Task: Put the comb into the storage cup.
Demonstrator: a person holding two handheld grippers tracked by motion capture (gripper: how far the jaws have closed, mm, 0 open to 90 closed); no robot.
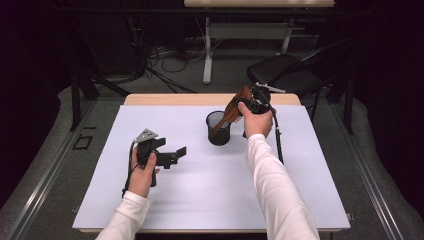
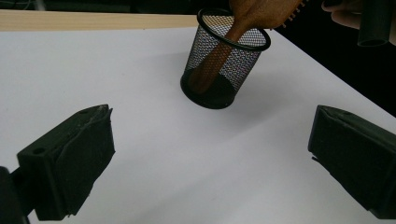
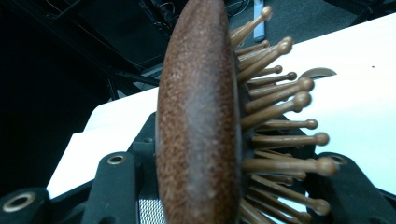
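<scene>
1. No words, labels, brand marks, numbers or signs can be read in any of the three views.
2. The wooden hairbrush carries no legible mark on its back or bristles.
3. The black mesh cup bears no label.
4. The white counter has no print on it.

white table | black chair beyond | floor cables
</scene>
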